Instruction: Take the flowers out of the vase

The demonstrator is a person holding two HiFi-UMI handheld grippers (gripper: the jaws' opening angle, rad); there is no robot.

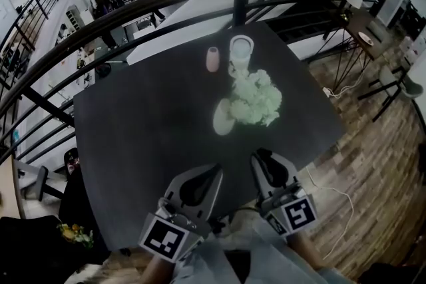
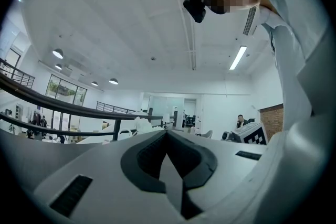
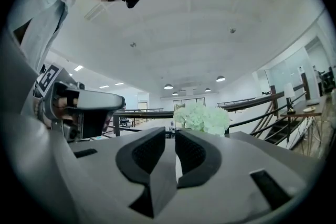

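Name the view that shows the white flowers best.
Head view: the whole bunch of flowers shows on the dark table. The right gripper view shows only their top above its jaws; the left gripper view, hardly anything.

Both sit level and side by side, near side of the flowers [image 1: 256, 98]. The left gripper [image 1: 212, 171] has its jaws together; the right gripper [image 1: 261, 156] has them a sliver apart, nothing between.

A: Any txt, nrs, brands or signs legible?
B: None. Only square b/w marker patterns [image 1: 164, 238] on the left tool [image 1: 200, 177] & right tool [image 1: 269, 163]. Code blocks, no letters.
A: Worktop [image 1: 133, 123], bkgd?
B: Worktop blank. Bkgd too small/blurred to read.
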